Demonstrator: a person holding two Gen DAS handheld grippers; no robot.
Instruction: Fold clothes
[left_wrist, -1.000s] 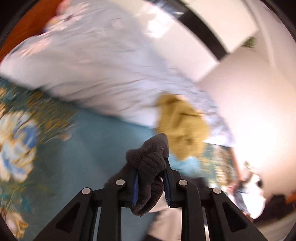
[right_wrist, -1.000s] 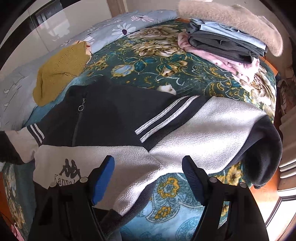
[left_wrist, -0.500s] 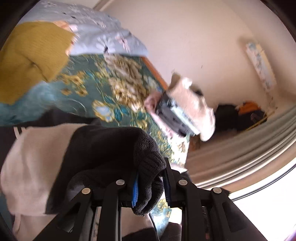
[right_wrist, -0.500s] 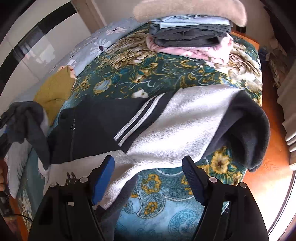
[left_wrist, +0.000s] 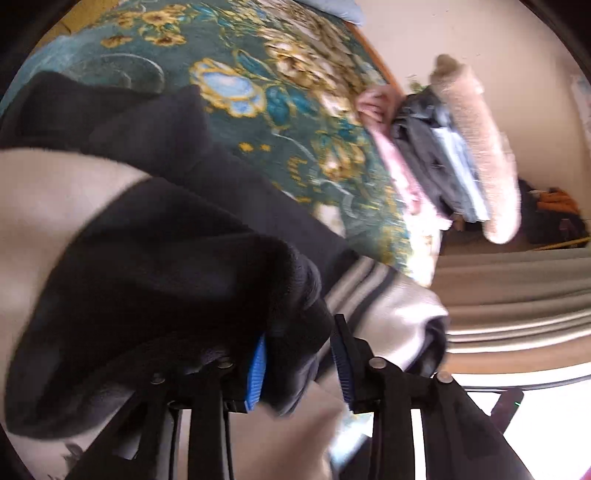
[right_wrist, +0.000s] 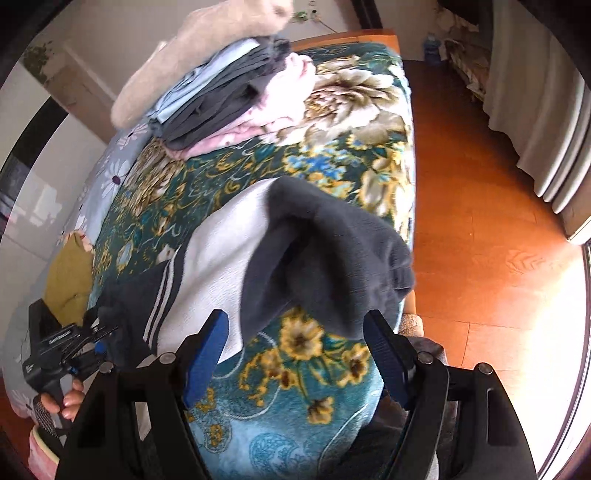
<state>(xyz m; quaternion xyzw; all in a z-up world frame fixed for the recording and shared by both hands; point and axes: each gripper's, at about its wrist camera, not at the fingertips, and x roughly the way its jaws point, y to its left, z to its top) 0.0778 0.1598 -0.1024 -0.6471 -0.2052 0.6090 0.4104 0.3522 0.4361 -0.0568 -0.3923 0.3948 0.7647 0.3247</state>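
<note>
Now left tongs (left_wrist: 301, 363) clamp jacket cuff (left_wrist: 295, 314)—right tongs (right_wrist: 295, 350) wide over floral bedspread (right_wrist: 295, 424).

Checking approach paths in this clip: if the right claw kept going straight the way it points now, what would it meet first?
Probably the dark cuff of the fleece jacket's sleeve, which lies just ahead between the open right claw fingers, on the floral bedspread. Depth is uncertain in the fisheye view.

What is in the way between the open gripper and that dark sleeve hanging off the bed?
Nothing visible. The right gripper is open, and the dark sleeve lies just ahead of it on the bedspread, with only bare bedspread between. The left gripper is shut on the jacket's other sleeve, off to the side.
</note>
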